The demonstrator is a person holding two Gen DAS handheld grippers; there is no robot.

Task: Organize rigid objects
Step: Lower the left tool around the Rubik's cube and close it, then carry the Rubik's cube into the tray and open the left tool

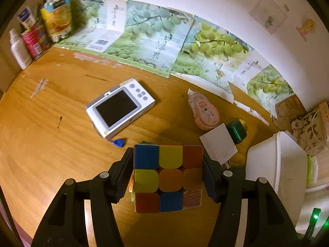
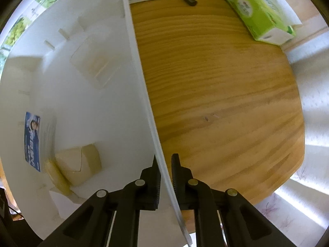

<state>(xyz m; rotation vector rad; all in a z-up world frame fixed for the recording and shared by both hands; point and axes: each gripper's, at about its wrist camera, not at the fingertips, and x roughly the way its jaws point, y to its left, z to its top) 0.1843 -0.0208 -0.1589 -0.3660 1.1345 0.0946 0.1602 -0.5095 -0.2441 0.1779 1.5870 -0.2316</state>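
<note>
Plainly, the left gripper [image 1: 168,177] is pinching a multicoloured plastic puzzle cube [image 1: 167,178] by two opposite sides, its ribbed black pads flat against the cube's faces; the cube looks raised above the yellow-brown wooden table [image 1: 61,140], though how clear of it I cannot tell. Beyond it lie a white compact camera with a dark screen [image 1: 120,108], a pink correction-tape dispenser [image 1: 205,111], a small blue plastic piece [image 1: 119,142], a white square charger block [image 1: 219,144] and a dark green lidded object [image 1: 237,131] just behind that block; the white plastic storage bin [image 1: 275,164] stands to the right, near the cube.

In the right wrist view the right gripper [image 2: 165,177] straddles that bin's thin white rim [image 2: 141,86], one finger inside and one outside, nearly pressed together; a sliver of gap shows beside the wall, so I judge it a steadying pinch rather than see firm contact. Inside, a blue printed card [image 2: 32,142] and a tan cardboard piece [image 2: 79,168] rest low down.

Risks, as I judge them: the cube's layers could twist under the squeeze, and its smooth faces could let it slip or tilt while carried; swinging right, it could clip the charger block or the bin's near wall; a loose hold on the rim would let a light bin skid or tip when the cube drops in.
</note>
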